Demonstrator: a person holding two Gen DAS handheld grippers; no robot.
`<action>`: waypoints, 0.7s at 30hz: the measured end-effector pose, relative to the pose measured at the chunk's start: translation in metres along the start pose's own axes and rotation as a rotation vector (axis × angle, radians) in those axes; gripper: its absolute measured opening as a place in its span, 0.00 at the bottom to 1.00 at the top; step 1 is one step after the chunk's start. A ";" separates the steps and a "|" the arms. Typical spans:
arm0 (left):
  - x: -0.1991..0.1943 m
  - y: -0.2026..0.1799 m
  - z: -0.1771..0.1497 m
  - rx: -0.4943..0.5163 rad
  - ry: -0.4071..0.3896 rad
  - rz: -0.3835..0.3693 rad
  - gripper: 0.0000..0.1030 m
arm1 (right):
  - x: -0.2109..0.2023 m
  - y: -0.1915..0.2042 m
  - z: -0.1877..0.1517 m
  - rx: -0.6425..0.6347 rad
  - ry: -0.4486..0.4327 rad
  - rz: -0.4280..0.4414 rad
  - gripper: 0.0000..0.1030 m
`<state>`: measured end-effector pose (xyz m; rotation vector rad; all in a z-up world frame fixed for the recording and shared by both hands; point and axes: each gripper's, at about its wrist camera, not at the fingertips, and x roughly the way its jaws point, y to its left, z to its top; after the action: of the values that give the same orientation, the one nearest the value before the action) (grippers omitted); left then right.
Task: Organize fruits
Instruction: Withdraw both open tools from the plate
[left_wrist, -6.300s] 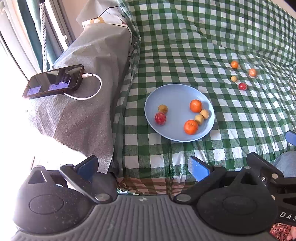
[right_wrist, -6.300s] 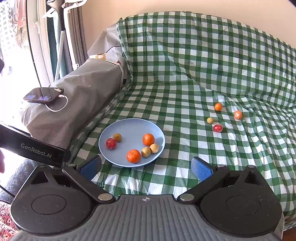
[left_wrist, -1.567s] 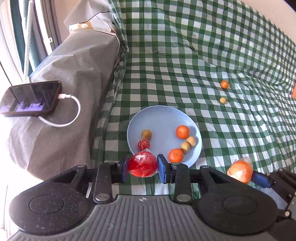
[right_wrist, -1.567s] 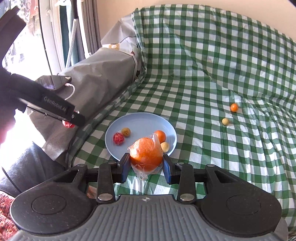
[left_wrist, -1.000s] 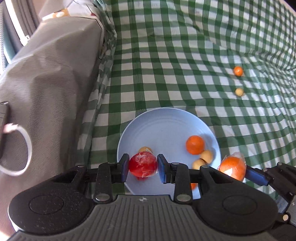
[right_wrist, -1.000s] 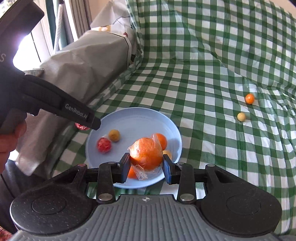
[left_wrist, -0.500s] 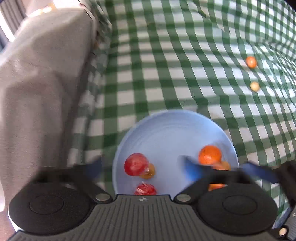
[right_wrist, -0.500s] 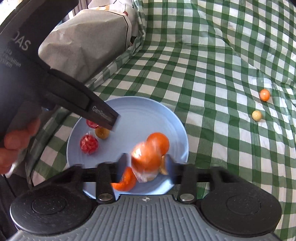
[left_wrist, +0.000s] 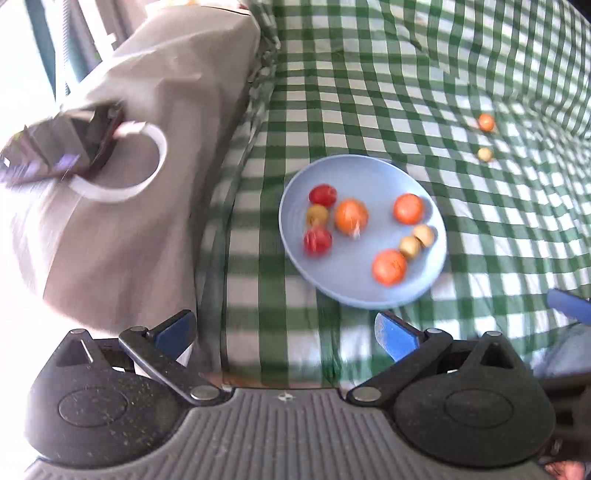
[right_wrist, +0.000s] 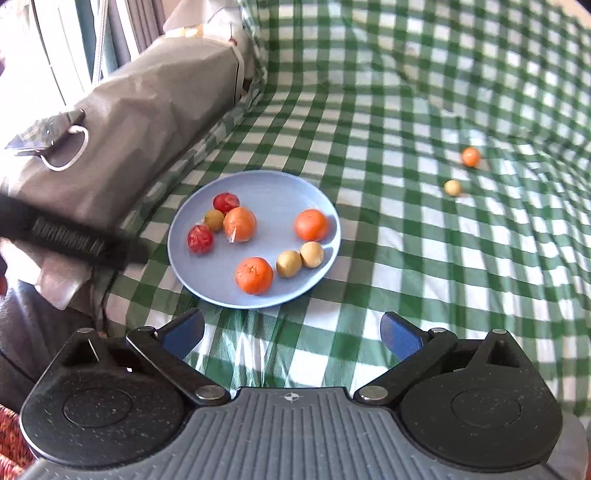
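We see a wide green-and-white checked cloth (right_wrist: 424, 258) spread over a soft, sofa-like surface and up its back. To the left rises a bulky form under grey wrapping (right_wrist: 147, 122), and bright window light with curtains lies beyond it. A phone (right_wrist: 40, 134) with a looped white cable (right_wrist: 70, 147) rests on top of the grey wrapping.

On the cloth near us sits a blue plate (right_wrist: 273, 192) holding three orange fruits, two red ones and three small yellowish ones; one orange fruit (right_wrist: 239, 223) touches a red and a yellowish one. Well apart, to the right on bare cloth, lie a small orange fruit (right_wrist: 471, 156) and a small yellow fruit (right_wrist: 452, 187) near each other.

Our left gripper (left_wrist: 284, 334) hangs short of the plate with fingers spread wide and nothing between them. Our right gripper (right_wrist: 293, 332) has its jaws opening, with only cloth between them. The left gripper's dark body crosses the right view's left edge.
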<state>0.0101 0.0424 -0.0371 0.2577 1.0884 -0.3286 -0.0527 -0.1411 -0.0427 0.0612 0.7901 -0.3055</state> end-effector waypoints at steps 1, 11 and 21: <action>-0.006 0.001 -0.007 0.002 -0.009 0.003 1.00 | -0.008 0.002 -0.003 -0.002 -0.020 -0.009 0.99; -0.061 -0.005 -0.031 0.030 -0.137 0.039 1.00 | -0.071 0.007 -0.022 -0.021 -0.195 -0.039 0.99; -0.085 -0.014 -0.044 0.052 -0.194 0.090 1.00 | -0.102 0.008 -0.034 0.004 -0.275 -0.047 0.99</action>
<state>-0.0670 0.0572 0.0189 0.3136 0.8754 -0.2952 -0.1412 -0.1022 0.0047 0.0037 0.5191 -0.3520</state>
